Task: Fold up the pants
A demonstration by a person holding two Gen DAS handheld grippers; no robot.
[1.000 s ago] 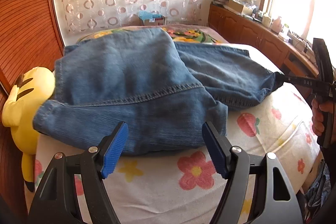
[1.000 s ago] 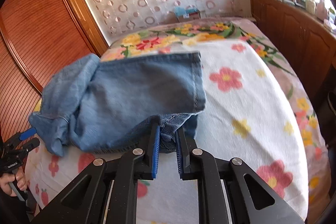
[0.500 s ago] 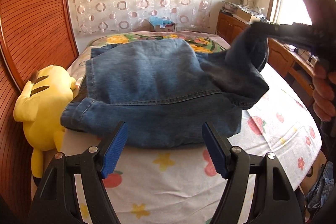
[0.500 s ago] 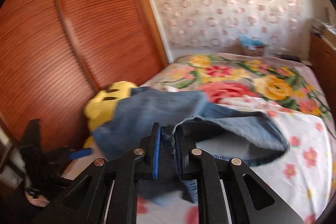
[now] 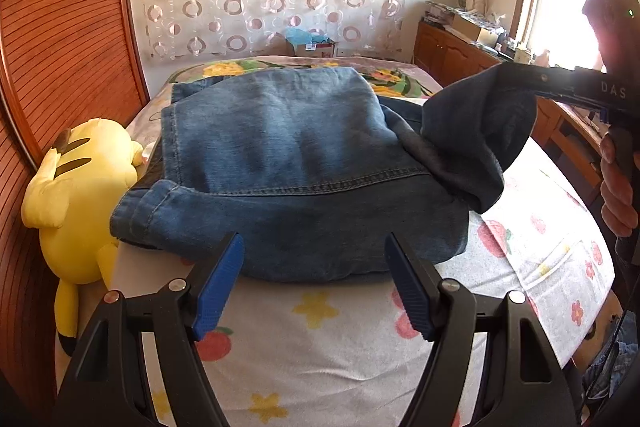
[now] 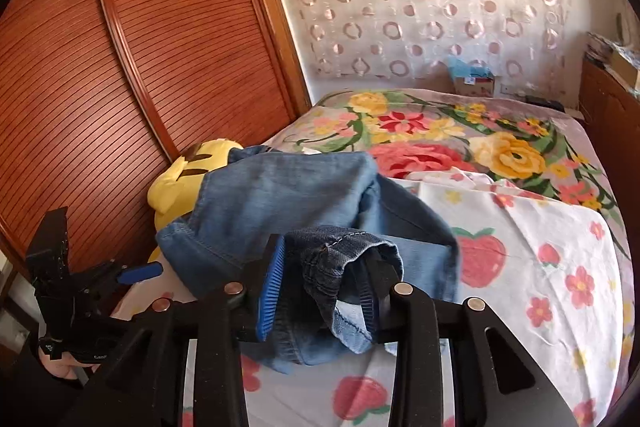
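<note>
The pants (image 5: 296,163) lie in a blue denim stack on the near half of the bed (image 5: 344,351), on the flowered sheet, with a yellow plush toy (image 5: 80,195) just beside them on the left. One end of the denim is lifted off the stack at the right and carried by the right tongs (image 6: 324,291).

The step in hand looks like the last fold: the raised end is being brought over the stack from the right. The jaws of the right tongs are opening, and the hem sits bunched between them, draped over the right-hand jaw and hanging loose from the blue pad (image 6: 272,287) on the other side. So the cloth seems hooked there rather than pinched, and it has not yet dropped onto the stack.

The left tongs (image 5: 316,287) hover at the near edge of the stack with jaws spread wide and nothing between them; the denim lies just beyond their tips. A hand (image 5: 618,187) on the right grip shows at the right edge of the left view.

The next move, as I judge it, calls for freeing the hem so it falls flat across the top layer, since it may cling to the jaw it is draped on. After that the lifted flap will likely need smoothing toward the left, and the left tongs are well placed to steady the near edge while that is done.
</note>
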